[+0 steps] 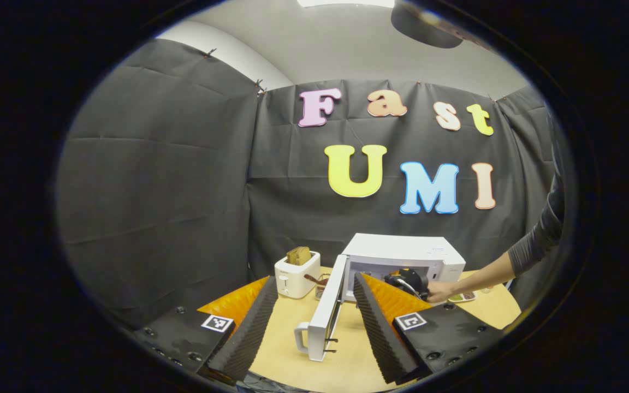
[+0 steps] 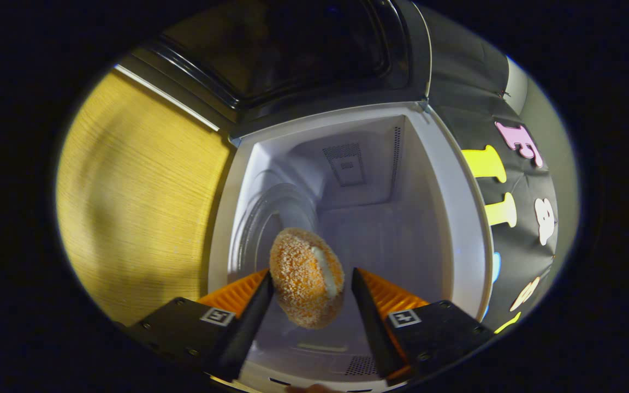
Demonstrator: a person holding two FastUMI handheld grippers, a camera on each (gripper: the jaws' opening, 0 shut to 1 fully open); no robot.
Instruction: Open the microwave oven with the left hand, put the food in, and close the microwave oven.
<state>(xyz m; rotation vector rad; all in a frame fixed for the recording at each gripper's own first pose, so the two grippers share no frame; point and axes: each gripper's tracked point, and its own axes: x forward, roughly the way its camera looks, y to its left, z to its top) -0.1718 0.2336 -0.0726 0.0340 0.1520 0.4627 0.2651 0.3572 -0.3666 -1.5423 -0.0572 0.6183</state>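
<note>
The white microwave [image 1: 402, 251] stands on the table with its door [image 1: 325, 311] swung wide open toward me. My left gripper [image 1: 314, 277] hangs open in front of the door, holding nothing. A hand [image 1: 440, 291] holds my right gripper [image 1: 410, 281] at the oven's mouth. In the right gripper view, which is rolled sideways, a round sesame-crusted bun [image 2: 306, 278] with a cream seam sits between the fingers of my right gripper [image 2: 310, 279], inside the white cavity [image 2: 380, 229] beside the glass turntable [image 2: 262, 218]. The bun touches one finger [image 2: 260, 300]; a thin gap shows at the other. The jaws stand wide.
A white toaster [image 1: 296, 275] holding a slice of bread [image 1: 298, 255] stands left of the microwave. A small dish [image 1: 462, 297] lies by the oven's right side. The wooden table [image 1: 287, 349] runs under the door, whose handle [image 1: 301, 335] points toward me.
</note>
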